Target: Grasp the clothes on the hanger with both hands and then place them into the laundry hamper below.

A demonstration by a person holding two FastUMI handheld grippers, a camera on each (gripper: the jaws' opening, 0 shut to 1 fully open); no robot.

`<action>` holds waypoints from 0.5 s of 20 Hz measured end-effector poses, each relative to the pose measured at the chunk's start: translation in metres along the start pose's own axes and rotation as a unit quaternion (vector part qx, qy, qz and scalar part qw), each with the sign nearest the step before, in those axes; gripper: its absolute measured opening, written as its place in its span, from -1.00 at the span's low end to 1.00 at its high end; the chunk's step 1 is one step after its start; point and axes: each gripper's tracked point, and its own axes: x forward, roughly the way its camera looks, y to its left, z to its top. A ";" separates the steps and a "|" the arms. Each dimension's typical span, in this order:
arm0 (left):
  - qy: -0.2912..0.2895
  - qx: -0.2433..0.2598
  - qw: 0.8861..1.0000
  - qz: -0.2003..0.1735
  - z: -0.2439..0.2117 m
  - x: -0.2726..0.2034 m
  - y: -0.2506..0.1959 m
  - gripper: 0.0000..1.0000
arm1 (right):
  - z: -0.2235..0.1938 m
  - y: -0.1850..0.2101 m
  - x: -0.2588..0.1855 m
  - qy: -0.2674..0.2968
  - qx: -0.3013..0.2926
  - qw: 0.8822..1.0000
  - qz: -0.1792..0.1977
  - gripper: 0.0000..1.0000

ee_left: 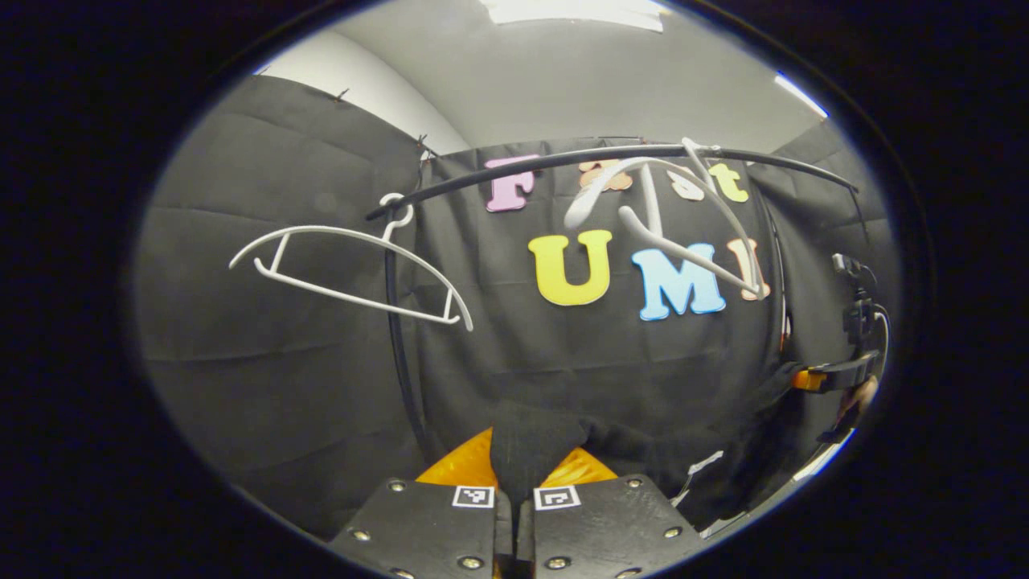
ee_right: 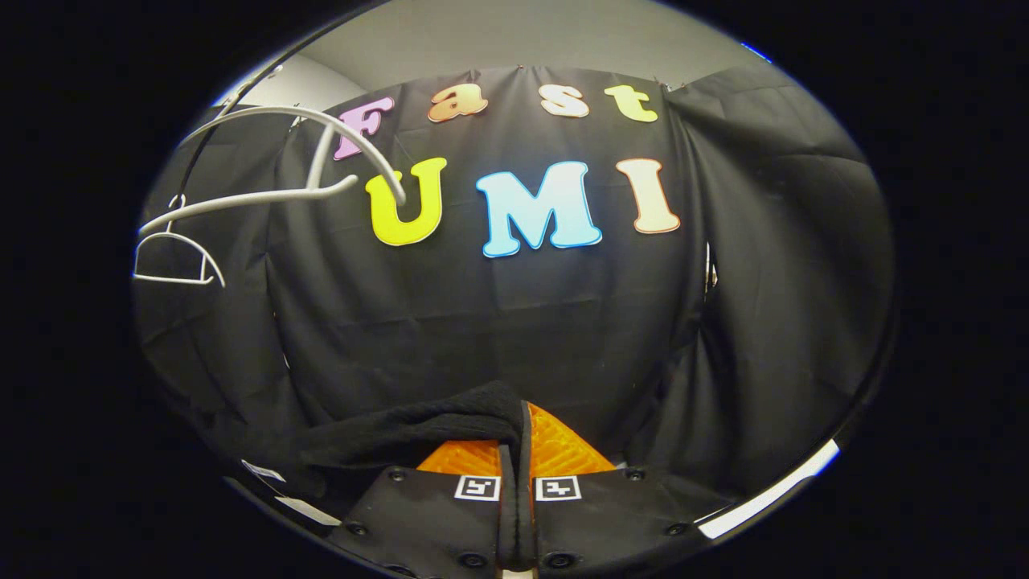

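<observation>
In the left gripper view my left gripper (ee_left: 515, 476) is shut on a fold of the black garment (ee_left: 530, 442), which stretches low to the right toward the other gripper (ee_left: 836, 375) at the far right edge. In the right gripper view my right gripper (ee_right: 515, 460) is shut on another edge of the black garment (ee_right: 402, 434), which drapes off to the left. Two bare white hangers hang on the black rail (ee_left: 555, 163): one level at the left (ee_left: 354, 269), one tilted at the right (ee_left: 683, 221). The garment is off both hangers.
The rail's black upright post (ee_left: 395, 338) stands just left of the left gripper. The same hangers appear at the upper left of the right gripper view, the tilted one (ee_right: 305, 161) nearer and the level one (ee_right: 178, 259) farther. Black cloth walls close in all around.
</observation>
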 end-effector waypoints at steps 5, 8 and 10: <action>0.000 0.006 1.000 -0.029 -0.005 -0.019 -0.019 -0.94 | 0.000 0.012 -0.041 -0.007 -0.003 1.000 0.010 -0.96; 0.003 -0.002 0.999 -0.049 -0.006 -0.023 -0.035 -0.94 | 0.000 0.015 -0.065 -0.014 -0.004 1.000 0.010 -0.96; 0.003 -0.008 0.998 -0.061 -0.007 -0.024 -0.045 -0.94 | -0.002 0.021 -0.079 -0.014 -0.005 1.000 0.014 -0.96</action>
